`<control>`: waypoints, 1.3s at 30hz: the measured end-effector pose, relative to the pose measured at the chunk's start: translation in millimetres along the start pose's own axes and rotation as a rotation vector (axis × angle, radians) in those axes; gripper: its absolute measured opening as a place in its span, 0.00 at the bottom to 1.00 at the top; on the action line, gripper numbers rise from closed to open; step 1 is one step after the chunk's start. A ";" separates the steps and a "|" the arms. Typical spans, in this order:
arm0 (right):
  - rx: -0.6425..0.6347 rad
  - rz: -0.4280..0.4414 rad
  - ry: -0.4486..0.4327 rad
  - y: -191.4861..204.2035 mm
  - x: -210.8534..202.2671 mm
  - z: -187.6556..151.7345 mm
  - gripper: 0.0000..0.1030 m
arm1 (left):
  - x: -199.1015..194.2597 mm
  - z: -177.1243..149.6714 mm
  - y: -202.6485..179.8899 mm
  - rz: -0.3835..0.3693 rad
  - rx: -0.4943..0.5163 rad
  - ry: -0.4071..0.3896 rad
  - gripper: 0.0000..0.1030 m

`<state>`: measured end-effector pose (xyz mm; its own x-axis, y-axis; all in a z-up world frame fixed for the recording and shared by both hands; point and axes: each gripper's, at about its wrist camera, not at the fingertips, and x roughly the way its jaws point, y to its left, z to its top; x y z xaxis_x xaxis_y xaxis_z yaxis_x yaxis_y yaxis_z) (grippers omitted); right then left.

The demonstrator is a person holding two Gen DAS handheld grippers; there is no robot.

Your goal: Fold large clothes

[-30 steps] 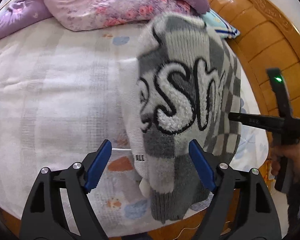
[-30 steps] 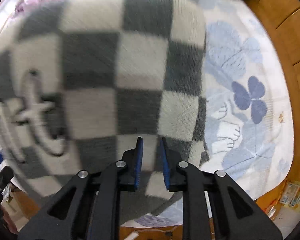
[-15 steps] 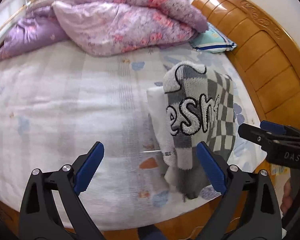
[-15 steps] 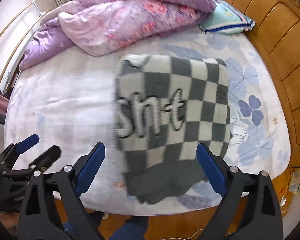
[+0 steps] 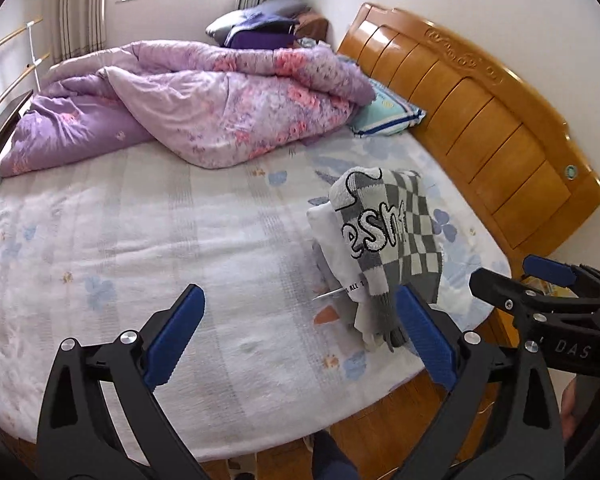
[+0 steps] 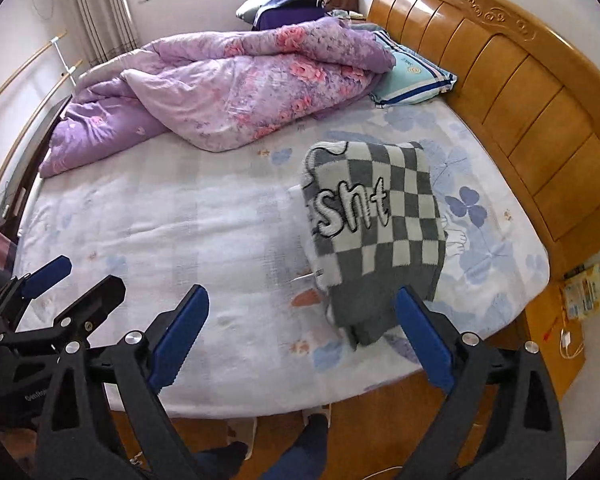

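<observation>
On the bed (image 6: 204, 240), toward 3 o'clock near the foot edge: one folded sweater (image 6: 376, 232), thick fuzzy knit, grey-and-white checks, raised white lettering outlined black; rectangular bundle, ribbed dark hem at 6 o'clock, resting on a folded white garment (image 5: 332, 240). Sheet: pale, soft, blue flower print. At 12 o'clock: rumpled purple floral quilt (image 6: 236, 84), striped pillow (image 6: 416, 76). At 2 o'clock: glossy panelled wooden headboard (image 6: 512, 80). Left gripper (image 5: 296, 332): blue ridged pads, jaws just opened wide, empty. Right gripper (image 6: 300, 336): same, wide, empty.
</observation>
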<state>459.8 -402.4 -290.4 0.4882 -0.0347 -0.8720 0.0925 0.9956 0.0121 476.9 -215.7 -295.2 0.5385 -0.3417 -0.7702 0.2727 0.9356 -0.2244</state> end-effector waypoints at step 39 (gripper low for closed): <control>-0.219 0.143 -0.253 67.1 -235.4 -159.3 0.90 | -306.3 -149.8 -46.1 0.295 -0.091 -0.327 0.95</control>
<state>212.8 -313.6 -162.3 0.6847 0.1134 -0.7200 -0.1674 0.9859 -0.0039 180.0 -140.7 -138.3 0.8105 -0.0558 -0.5831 0.0066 0.9963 -0.0861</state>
